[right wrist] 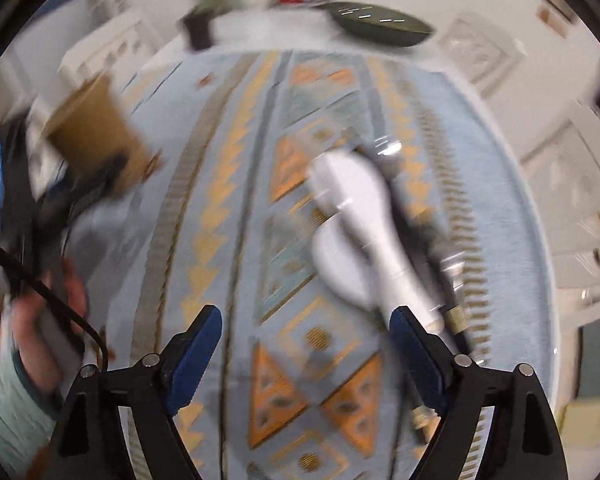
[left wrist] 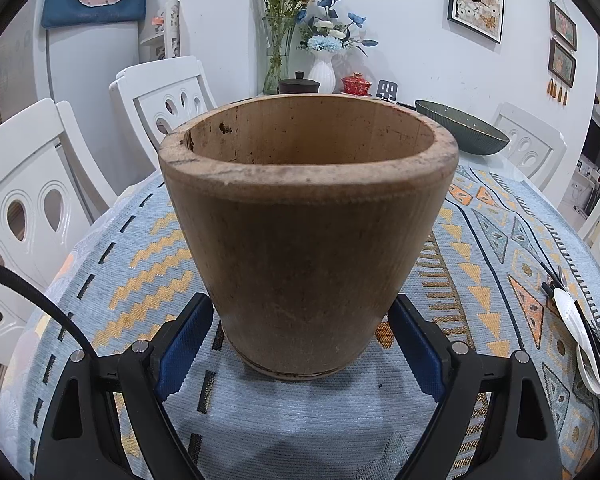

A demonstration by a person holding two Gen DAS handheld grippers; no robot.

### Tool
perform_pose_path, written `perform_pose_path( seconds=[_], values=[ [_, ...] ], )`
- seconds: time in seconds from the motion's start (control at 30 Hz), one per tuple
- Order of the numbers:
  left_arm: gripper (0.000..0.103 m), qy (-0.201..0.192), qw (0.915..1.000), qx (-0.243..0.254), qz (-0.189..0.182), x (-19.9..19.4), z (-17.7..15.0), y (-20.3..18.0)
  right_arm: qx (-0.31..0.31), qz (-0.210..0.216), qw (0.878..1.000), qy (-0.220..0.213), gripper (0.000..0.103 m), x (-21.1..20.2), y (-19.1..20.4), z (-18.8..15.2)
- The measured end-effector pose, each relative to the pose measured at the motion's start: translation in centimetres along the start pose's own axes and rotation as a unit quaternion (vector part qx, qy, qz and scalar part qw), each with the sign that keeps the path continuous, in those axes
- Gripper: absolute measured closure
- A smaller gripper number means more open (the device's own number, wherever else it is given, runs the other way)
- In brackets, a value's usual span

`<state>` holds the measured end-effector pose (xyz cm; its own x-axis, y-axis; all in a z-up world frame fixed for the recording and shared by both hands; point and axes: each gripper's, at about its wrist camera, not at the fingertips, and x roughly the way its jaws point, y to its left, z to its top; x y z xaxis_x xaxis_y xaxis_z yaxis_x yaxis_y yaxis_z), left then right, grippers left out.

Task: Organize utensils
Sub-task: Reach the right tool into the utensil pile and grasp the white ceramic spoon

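A motion-blurred view looks down past the right gripper [right wrist: 306,334], its blue-padded jaws apart with nothing between them. Below lies a tabletop [right wrist: 512,208] under a pale blue patterned cloth. White spoons [right wrist: 352,216] lie heaped with dark chopsticks [right wrist: 424,236] just beyond the right-hand jaw. At far left, a hand [right wrist: 40,320] holds another gripper against a brown wooden holder [right wrist: 96,136]. A dark bowl [right wrist: 380,24] sits at the far edge.

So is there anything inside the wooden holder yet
No, the wooden holder looks empty in the left wrist view: only its bare inner wall shows, though its bottom is hidden.
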<state>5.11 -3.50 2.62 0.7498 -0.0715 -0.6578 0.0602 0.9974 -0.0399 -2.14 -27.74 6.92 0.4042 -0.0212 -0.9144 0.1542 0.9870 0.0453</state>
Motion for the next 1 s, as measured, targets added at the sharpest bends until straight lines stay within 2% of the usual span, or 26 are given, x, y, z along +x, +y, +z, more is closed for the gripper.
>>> perform_pose_path(
  seconds=[0.03,0.07,0.1,0.4,0.5,0.6,0.7,0.87,1.0],
  values=[
    [0.013,0.000,1.0000,0.000,0.000,0.0,0.0,0.0,0.017,0.005,1.000,-0.005,0.032,-0.2,-1.1,0.5],
    [0.013,0.000,1.0000,0.000,0.000,0.0,0.1,-0.1,0.032,0.009,0.999,-0.007,0.043,-0.1,-1.8,1.1],
    [0.013,0.000,1.0000,0.000,0.000,0.0,0.1,0.0,0.042,0.011,0.999,-0.006,0.048,0.0,-2.6,1.9],
    [0.013,-0.002,1.0000,-0.002,0.001,-0.1,0.1,0.0,0.058,0.061,0.995,0.059,0.049,3.7,-5.5,5.7],
    [0.012,-0.002,1.0000,-0.002,0.000,0.0,0.1,0.1,0.066,0.091,0.989,0.098,0.050,5.6,-6.3,6.2],
    [0.012,-0.001,1.0000,-0.002,0.001,0.0,0.1,0.1,0.074,0.098,0.984,0.126,0.050,7.3,-7.1,6.5],
    [0.012,-0.002,1.0000,-0.002,0.000,0.0,0.1,0.1,0.086,0.130,0.975,0.156,0.051,8.8,-7.5,6.8],
    [0.012,-0.002,1.0000,-0.001,0.002,0.0,0.1,0.2,0.072,0.138,0.974,0.164,0.052,9.6,-6.8,7.9],
    [0.012,-0.002,1.0000,-0.002,0.002,0.1,0.1,0.2,0.052,0.124,0.978,0.162,0.051,10.0,-5.7,8.8]
  ],
)
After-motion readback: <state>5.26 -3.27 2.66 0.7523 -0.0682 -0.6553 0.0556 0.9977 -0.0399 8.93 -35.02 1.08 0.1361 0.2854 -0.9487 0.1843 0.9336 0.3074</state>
